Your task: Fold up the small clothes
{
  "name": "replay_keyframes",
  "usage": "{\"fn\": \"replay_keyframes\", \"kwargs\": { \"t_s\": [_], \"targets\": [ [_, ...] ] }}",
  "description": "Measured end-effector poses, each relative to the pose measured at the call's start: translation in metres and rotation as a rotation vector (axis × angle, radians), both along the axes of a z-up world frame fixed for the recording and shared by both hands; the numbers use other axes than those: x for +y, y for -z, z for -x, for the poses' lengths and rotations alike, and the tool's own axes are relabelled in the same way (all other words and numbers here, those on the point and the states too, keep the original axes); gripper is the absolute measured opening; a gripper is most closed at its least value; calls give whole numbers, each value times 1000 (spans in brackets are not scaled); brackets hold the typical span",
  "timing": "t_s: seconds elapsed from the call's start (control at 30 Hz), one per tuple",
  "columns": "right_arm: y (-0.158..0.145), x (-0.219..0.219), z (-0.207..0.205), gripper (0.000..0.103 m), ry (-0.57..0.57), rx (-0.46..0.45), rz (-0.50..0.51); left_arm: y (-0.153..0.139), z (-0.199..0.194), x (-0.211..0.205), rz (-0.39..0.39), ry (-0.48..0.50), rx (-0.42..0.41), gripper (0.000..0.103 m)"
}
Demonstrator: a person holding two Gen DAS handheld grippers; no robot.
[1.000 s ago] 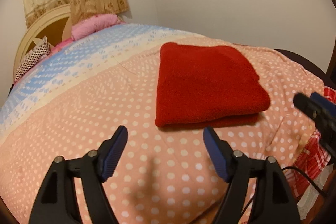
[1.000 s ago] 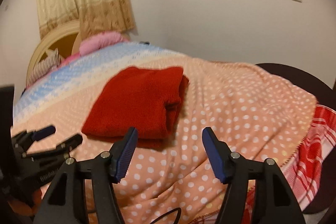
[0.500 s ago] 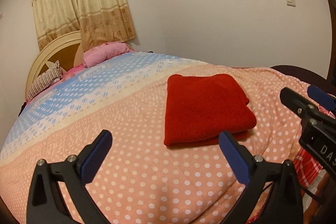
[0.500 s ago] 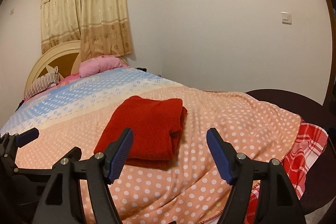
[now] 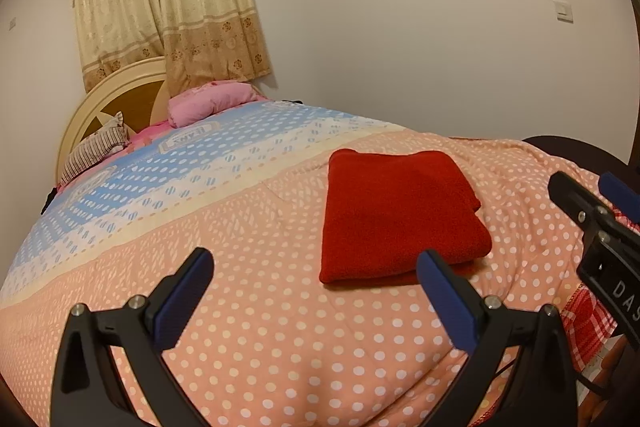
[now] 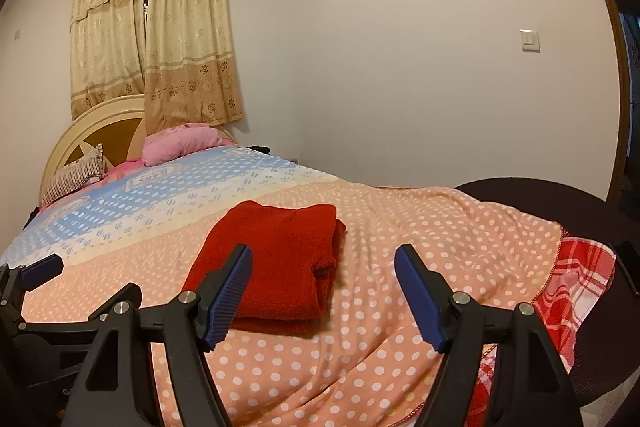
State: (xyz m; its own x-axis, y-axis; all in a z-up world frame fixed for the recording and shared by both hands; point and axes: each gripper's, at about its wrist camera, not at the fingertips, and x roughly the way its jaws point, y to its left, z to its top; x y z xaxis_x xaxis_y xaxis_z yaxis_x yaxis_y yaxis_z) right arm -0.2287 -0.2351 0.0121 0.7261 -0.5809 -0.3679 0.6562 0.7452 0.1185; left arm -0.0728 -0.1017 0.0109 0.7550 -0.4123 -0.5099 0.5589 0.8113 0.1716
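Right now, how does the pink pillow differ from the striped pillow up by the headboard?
The pink pillow is plain pink and lies nearer the curtains; the striped pillow has dark and light stripes and sits further left, against the headboard. The pink one looks plumper. Both rest at the head of the bed.

"DAS" on right tool (image 5: pixel 616 187) body; "JEANS" on bedspread (image 5: pixel 240 287).

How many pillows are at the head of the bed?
2: a pink pillow against the headboard below the curtain, and a striped pillow nearer the left edge. More could lie hidden behind them.
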Motion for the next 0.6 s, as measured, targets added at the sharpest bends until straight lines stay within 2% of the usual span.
{"fn": "replay_keyframes", "kwargs": {
  "t_s": [0.6],
  "targets": [
    [2, 0, -2, 77, -4, 6, -6, 2, 0, -3, -7, 5, 4, 103]
  ]
}}
